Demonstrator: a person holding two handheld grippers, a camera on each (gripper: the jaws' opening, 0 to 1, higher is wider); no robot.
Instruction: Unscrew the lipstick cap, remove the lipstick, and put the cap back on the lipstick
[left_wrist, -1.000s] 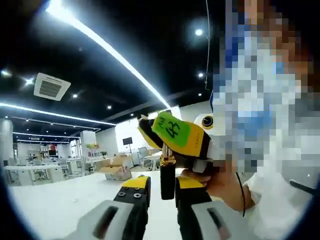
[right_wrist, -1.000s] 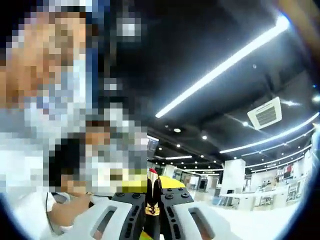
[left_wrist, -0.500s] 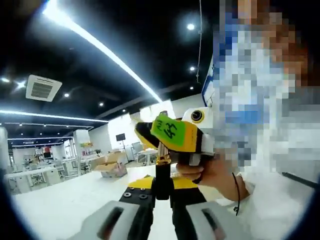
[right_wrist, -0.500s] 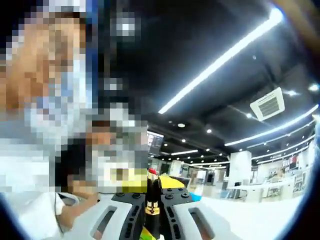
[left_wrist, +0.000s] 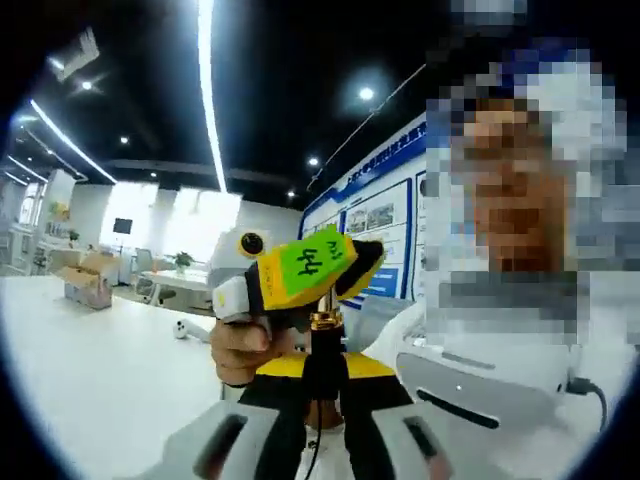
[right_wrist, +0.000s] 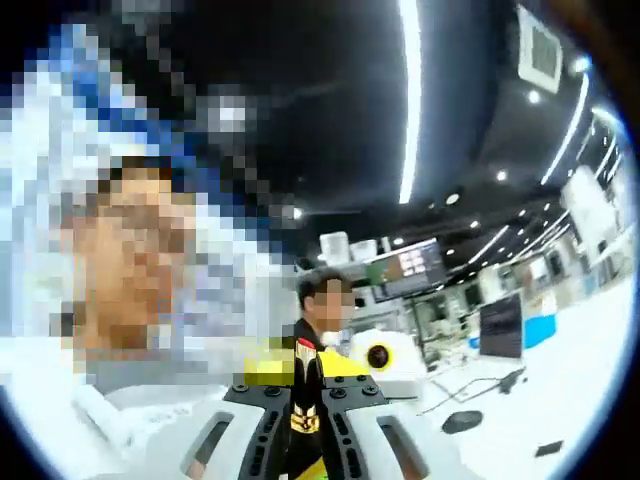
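Left gripper: jaws closed down on the black cap, which stands upright between them. Just above the cap's mouth sits the gold collar of the lipstick, so the two parts are lined up but I can't tell if the collar is seated or just hovering at the rim.

Centre of the left gripper view: the right gripper comes in from above with its yellow body and green tag, a hand wrapped round it. It sits directly over the cap, axis roughly in line.

Right gripper view: the right gripper's jaws are clamped tight on the lipstick, black barrel with gold band low between the jaws, red tip poking out above them. The bullet looks extended and exposed.

Both are held up in the air, well above the white table.

My read: this is the mating or separating step of cap and body. To do it well:
- keep both axes collinear, no side load, the red tip smears or snaps easily
- move straight along the axis, rotate only one side
- hold grip on barrel and cap, not on the bullet
- slow the last bit, feel for the seat
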